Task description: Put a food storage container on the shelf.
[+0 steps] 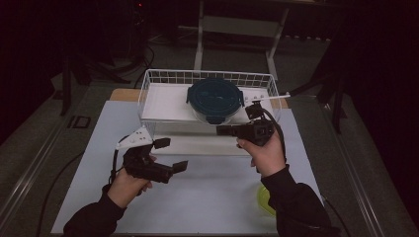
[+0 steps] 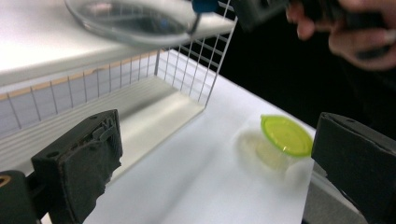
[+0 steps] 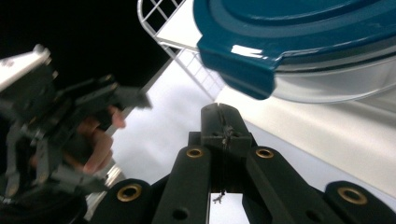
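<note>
Left hand-held gripper [image 1: 173,154] nearest, jaws apart, empty, over white worktop [image 1: 197,197]; right hand-held gripper [image 1: 223,130] jaws pressed together, tip just below teal-lidded glass container [image 1: 215,98] in white wire basket [image 1: 148,84]; yellow-green lid [image 2: 286,135] on worktop.

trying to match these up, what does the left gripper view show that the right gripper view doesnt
Left gripper view alone: a yellow-green lid lying on the white table, and the left hand-held gripper with its jaws wide apart.

Right gripper view alone: the teal lid of the container, its latch tab just above the shut right hand-held gripper.

Both share the white wire basket, the clear container in it, and each the other hand beyond.
</note>
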`<action>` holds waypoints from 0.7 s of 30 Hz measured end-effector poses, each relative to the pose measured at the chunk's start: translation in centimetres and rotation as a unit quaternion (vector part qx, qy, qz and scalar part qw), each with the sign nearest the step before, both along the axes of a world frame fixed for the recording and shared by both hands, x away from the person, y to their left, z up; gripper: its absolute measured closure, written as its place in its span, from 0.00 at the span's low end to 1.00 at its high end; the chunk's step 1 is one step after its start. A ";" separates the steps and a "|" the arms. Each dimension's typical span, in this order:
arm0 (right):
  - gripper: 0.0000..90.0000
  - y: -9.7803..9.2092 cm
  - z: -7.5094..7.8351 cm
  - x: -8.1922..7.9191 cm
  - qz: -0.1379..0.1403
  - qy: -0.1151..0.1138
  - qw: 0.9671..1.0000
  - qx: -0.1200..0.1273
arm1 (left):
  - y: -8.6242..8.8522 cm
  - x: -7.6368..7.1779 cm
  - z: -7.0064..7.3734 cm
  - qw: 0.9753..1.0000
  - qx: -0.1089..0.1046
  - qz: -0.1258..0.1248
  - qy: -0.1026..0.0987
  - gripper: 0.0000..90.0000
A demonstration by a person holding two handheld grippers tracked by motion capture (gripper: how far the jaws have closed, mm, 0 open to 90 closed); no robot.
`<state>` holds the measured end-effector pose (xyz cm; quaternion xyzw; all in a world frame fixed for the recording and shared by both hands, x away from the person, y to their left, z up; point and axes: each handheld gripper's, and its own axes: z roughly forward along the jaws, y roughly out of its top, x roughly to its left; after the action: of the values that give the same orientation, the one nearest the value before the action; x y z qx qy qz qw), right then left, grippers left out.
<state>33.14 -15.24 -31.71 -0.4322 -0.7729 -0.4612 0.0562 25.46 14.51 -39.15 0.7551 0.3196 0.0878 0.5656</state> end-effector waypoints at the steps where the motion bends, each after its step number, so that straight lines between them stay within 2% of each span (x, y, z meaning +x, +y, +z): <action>1: 1.00 0.0 0.0 0.0 0.000 0.000 1.000 0.000 | 0.0 0.0 0.0 1.000 0.000 0.000 0.000 0.02; 3: 1.00 0.0 -0.1 0.4 -0.013 -0.004 1.000 -0.006 | 0.1 -0.6 -0.8 1.000 -0.008 0.009 0.001 0.01; 8: 1.00 -0.1 -0.5 1.3 -0.019 0.009 1.000 -0.001 | -0.3 -1.4 -2.8 1.000 0.001 0.008 0.008 0.01; 9: 1.00 0.0 -0.5 1.4 -0.020 0.006 1.000 -0.004 | -0.4 -1.6 -3.3 1.000 0.003 0.008 0.008 0.01; 12: 1.00 0.0 -0.4 1.7 -0.025 0.006 1.000 -0.003 | -0.5 -2.1 -4.3 1.000 -0.003 0.007 0.010 0.01; 19: 1.00 0.4 -0.2 2.4 -0.030 0.001 0.999 -0.011 | -0.6 -2.5 -5.6 1.000 0.001 0.008 0.005 0.01; 21: 1.00 0.4 -0.3 2.6 -0.032 0.003 0.999 -0.005 | -0.6 -2.5 -5.8 1.000 0.002 0.009 0.004 0.01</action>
<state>35.76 -14.84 -32.00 -0.4582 -0.7611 -0.4572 0.0416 22.99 13.89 -44.90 0.7539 0.3282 0.0907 0.5619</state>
